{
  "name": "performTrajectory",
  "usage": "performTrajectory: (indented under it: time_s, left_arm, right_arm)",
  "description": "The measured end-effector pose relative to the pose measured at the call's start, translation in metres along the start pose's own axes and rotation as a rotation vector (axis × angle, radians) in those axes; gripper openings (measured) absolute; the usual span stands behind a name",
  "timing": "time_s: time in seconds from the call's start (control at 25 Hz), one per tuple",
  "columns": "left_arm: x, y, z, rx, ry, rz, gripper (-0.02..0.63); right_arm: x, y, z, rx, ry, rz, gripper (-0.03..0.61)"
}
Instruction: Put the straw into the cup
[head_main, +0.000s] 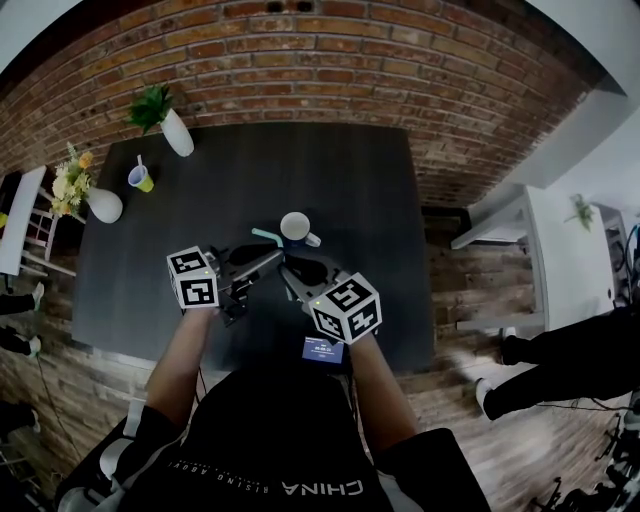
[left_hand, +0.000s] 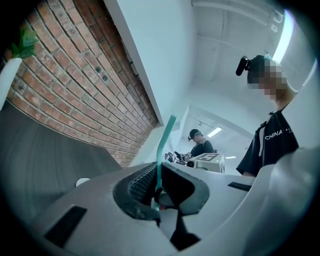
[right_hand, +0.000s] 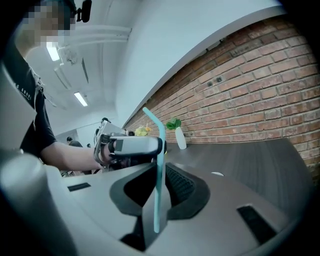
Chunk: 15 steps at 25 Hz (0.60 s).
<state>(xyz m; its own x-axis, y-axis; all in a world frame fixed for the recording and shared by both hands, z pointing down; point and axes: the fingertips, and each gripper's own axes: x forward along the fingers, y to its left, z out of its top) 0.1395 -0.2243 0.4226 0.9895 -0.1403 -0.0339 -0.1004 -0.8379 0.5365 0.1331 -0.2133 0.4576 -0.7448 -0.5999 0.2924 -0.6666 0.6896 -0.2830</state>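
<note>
My left gripper (left_hand: 157, 176) and right gripper (right_hand: 159, 187) are both clamped on the teal straw (right_hand: 160, 160), which stands up between each pair of jaws, bent tip above them. From the head view I see it held just beside the white cup (head_main: 295, 227) on the dark table (head_main: 350, 170), not inside it.

Teal straw (right_hand: 160, 170), white cup (head_main: 294, 226) — dark grey table (head_main: 200, 260) — red brick wall (head_main: 300, 60).

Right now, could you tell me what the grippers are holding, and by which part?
Both pinch the teal straw: the right gripper near its lower end, the left gripper about midway, below the bend.
</note>
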Motion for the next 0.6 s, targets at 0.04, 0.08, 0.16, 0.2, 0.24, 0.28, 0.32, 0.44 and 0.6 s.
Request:
performTrajectory:
  time_s: [0.04, 0.08, 0.16, 0.2, 0.24, 0.28, 0.32, 0.44, 0.6]
  left_arm:
    - [-0.0002, -0.001, -0.0004, 0.005, 0.005, -0.003, 0.034]
    - [-0.0002, -0.0019, -0.0012, 0.012, 0.011, -0.005, 0.034]
    - [-0.0002, -0.0034, -0.0025, 0.031, 0.023, -0.005, 0.034]
    - [-0.0004, -0.0037, -0.0027, 0.043, 0.026, -0.001, 0.034]
    - [-0.0009, -0.0037, -0.0024, 0.056, 0.027, 0.004, 0.034]
    - [-0.0013, -0.0032, -0.0017, 0.069, 0.027, 0.012, 0.034]
    - [-0.0019, -0.0024, -0.0011, 0.083, 0.026, 0.019, 0.035]
    - [-0.0037, 0.0007, -0.0004, 0.127, 0.024, 0.04, 0.035]
    - [-0.0054, 0.0036, 0.0035, 0.148, 0.01, 0.069, 0.038]
  right_arm:
    - [0.0008, 0.0008, 0.0004, -0.007, 0.001, -0.001, 0.035]
    - [0.0015, 0.0012, 0.0005, -0.015, 0.003, -0.004, 0.035]
    - [0.0028, 0.0017, 0.0002, -0.038, 0.008, -0.015, 0.035]
    - [0.0033, 0.002, 0.0, -0.048, 0.009, -0.019, 0.034]
    - [0.0036, 0.0019, 0.0001, -0.052, 0.01, -0.02, 0.034]
    - [0.0037, 0.0015, 0.0006, -0.051, 0.009, -0.02, 0.034]
    - [0.0037, 0.001, 0.0013, -0.049, 0.008, -0.019, 0.034]
    - [0.0051, -0.0006, 0.003, -0.051, 0.012, -0.018, 0.029]
    - [0.0074, -0.0046, 0.006, -0.045, 0.005, -0.015, 0.029]
